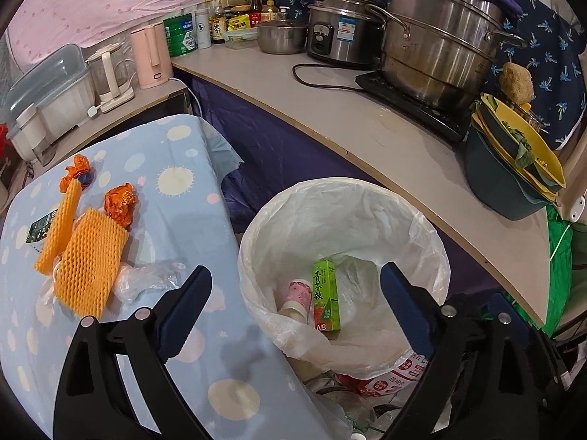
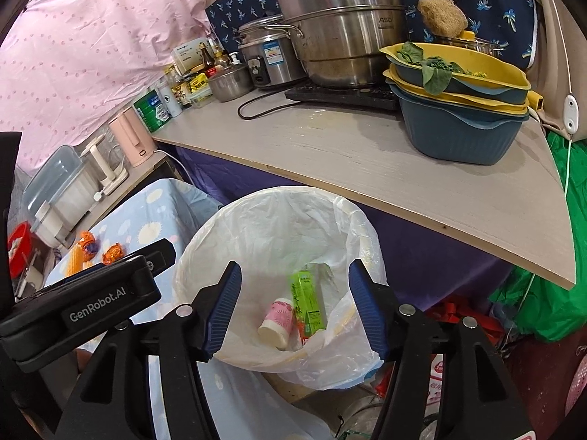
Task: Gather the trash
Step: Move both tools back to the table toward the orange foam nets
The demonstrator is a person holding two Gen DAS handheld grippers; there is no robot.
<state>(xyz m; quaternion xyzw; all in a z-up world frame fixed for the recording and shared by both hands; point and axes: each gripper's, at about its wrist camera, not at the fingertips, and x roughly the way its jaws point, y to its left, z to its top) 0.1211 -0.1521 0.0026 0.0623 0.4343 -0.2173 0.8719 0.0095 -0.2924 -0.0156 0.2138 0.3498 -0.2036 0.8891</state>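
Observation:
A bin lined with a white bag (image 1: 367, 220) (image 2: 279, 220) stands beside the blue spotted table (image 1: 176, 330). Inside lie a green carton (image 1: 326, 297) (image 2: 308, 304) and a pink paper cup (image 1: 299, 295) (image 2: 277, 322). My left gripper (image 1: 295, 295) hangs open over the bin's near rim, nothing between its fingers. My right gripper (image 2: 295, 302) is open above the bin too, and empty. On the table lie two orange foam nets (image 1: 90, 256), two crumpled orange wrappers (image 1: 119, 205), a small dark green packet (image 1: 40, 227) and clear plastic film (image 1: 146, 280).
A wooden counter (image 1: 330, 117) (image 2: 367, 168) runs behind the bin with steel pots, a rice cooker, a black cord and stacked blue and yellow basins (image 2: 458, 110). The left gripper's body (image 2: 80, 304) shows at the right view's left. Green bags (image 2: 543, 293) lie at right.

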